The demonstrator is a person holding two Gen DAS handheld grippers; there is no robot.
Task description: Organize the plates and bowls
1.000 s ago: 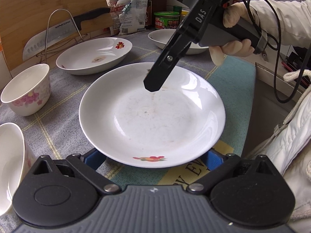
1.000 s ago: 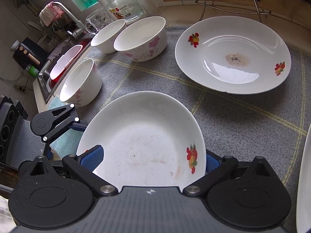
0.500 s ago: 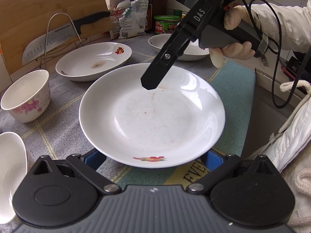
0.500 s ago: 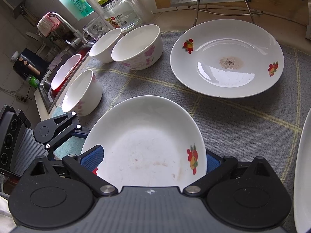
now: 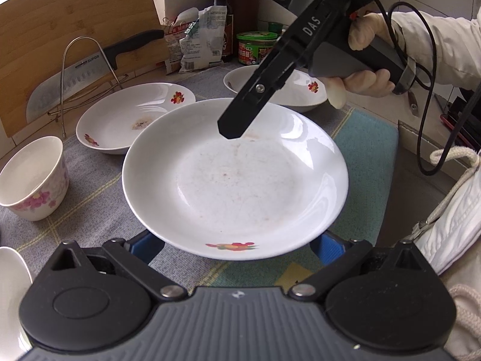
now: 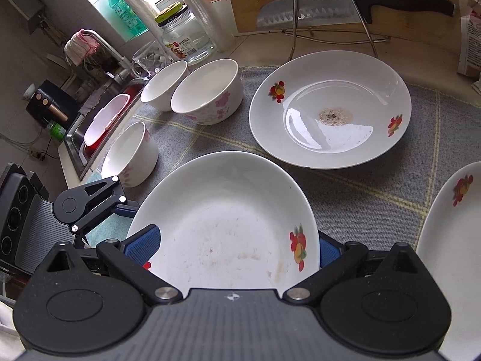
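Between the blue pads of both grippers sits a round white ceramic plate with red fruit decals on its rim (image 5: 234, 180), raised above the grey checked cloth (image 5: 90, 210) so that its far edge overlaps the plate behind it in the left wrist view. Its shallow well is smeared with faint reddish-brown streaks and specks, and its glaze throws bright highlights. The left gripper (image 5: 234, 248) has its jaws spread wide, one on either side of the plate's near rim; the right gripper (image 6: 237, 248) likewise straddles the opposite rim with jaws wide apart. Whether the pads actually press the rim cannot be told. A pale-gloved hand (image 5: 360, 81) holds the right gripper's handle. Behind lies a second white fruit-decal plate (image 6: 330, 108) with a brownish crumb patch in its centre, and beside it stand white bowls with pink flowers (image 6: 207, 93). A third fruit-decal plate (image 5: 300, 87) rests further right
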